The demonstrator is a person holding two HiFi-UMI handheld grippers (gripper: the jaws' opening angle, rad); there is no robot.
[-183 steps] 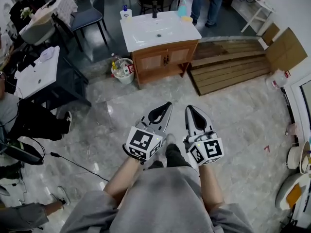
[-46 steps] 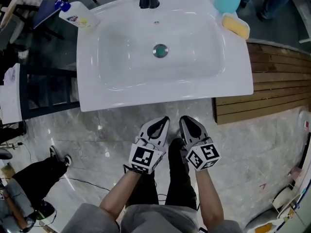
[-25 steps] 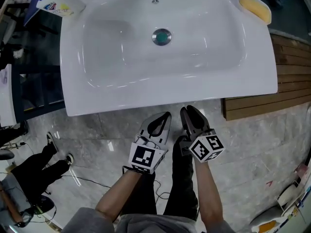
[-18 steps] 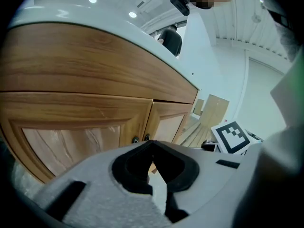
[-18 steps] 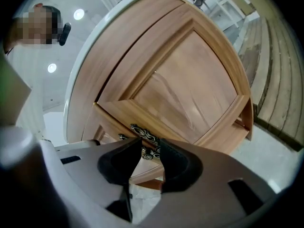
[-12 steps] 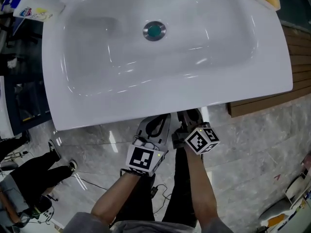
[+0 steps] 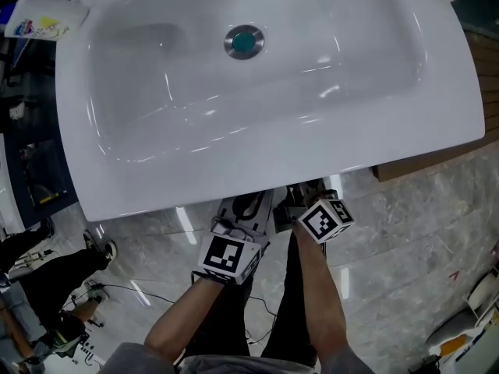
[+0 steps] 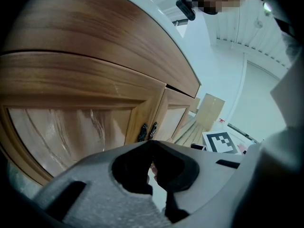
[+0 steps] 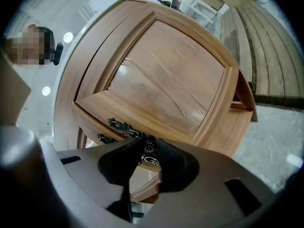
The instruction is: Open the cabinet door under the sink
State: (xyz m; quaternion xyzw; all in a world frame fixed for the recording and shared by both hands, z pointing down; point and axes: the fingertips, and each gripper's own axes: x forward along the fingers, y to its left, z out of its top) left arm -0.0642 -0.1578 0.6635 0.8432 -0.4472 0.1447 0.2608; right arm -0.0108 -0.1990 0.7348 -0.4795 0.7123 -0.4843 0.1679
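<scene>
— Cabinet door [image 9: 171, 84] first: where do we find it?
— Beneath the white sink [image 7: 437, 92]. It is a wooden panel that fills our right gripper view, while in our head view the basin covers it.
— And our arms?
— Both forearms reach forward, side by side. Our right forearm [image 7: 316, 287] stretches further and carries the right gripper [image 9: 145, 144] under the sink's front edge. Our left gripper [image 7: 248, 206] hangs just beside it, jaws together on nothing.
— The right one's jaws?
— Closed on the door's dark ornate handle [image 9: 121, 125], at the panel's inner edge.
</scene>
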